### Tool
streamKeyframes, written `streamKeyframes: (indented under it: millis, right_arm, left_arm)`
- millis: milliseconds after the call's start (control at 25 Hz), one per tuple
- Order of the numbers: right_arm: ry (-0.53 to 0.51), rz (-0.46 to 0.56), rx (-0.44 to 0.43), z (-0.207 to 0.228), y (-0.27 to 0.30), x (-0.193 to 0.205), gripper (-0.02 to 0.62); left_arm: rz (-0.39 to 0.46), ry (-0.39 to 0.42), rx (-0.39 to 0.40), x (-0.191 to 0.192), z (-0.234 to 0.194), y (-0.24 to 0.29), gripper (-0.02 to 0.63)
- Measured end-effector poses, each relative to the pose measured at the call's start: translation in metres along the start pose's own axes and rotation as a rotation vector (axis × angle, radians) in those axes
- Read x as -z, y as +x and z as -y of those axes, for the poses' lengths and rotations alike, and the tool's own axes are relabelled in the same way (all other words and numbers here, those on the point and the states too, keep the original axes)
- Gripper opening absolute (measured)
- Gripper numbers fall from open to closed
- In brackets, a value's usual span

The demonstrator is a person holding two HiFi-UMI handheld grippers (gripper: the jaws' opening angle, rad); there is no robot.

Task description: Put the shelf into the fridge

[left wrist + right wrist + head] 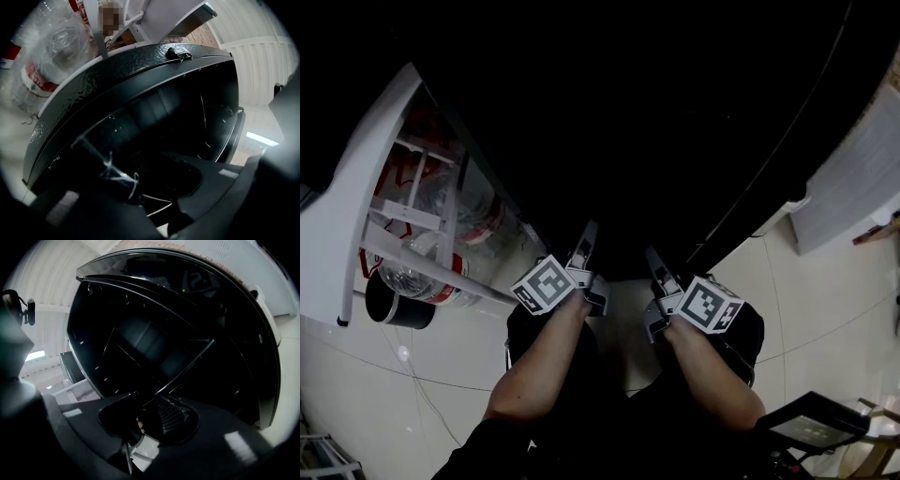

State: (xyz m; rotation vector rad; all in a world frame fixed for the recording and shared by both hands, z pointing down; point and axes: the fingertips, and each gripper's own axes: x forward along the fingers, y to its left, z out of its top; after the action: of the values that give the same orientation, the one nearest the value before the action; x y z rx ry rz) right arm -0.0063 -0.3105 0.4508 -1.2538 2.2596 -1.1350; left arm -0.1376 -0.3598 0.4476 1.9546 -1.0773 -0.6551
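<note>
- Left tool [586, 236] and right tool [656, 262], head view: both reach side by side at mid-frame into the black mouth of the fridge [675, 122]. The shelf is lost in the dark here. The open door [352, 225], with bottles [417, 277] in its racks, stands at the left of the frame.
- Left gripper view: the jaws stand narrow. The shelf [115, 174] shows between them at lower centre as a clear pane, given away only by glints and thin bright edge lines. The pads appear to pinch it.
- Right gripper view: the jaws sit on the shelf's near rim at lower centre, with one ribbed pad showing. A thin, dark edge of the pane runs up and right into the fridge cavity.
- Handling, as I judge it: it looks like glass, so stiff, fairly heavy, slick and breakable. A knock against the fridge wall could chip it.
- Grip, as I judge it: best held at the front rim, one tool toward each end, and kept level so both sides enter together.
</note>
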Motion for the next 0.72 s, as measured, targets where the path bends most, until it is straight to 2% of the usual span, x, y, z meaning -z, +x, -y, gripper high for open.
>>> streamKeyframes:
  millis: [240,480,720]
  right_arm:
    - [0.033,0.019,-0.012,0.000,0.008,-0.006,0.124]
    - [0.024,0.039,-0.002,0.001,0.015,-0.012,0.123]
    - [-0.016,0.059,0.027,0.005,0.027,-0.017,0.131]
  left_arm:
    - [-0.004,0.086,-0.029,0.003,0.006,-0.007,0.103]
    - [0.042,0.305,-0.174,-0.002,0.012,-0.025,0.160]
    - [0.058,0.354,-0.227,-0.005,0.006,-0.018,0.174]
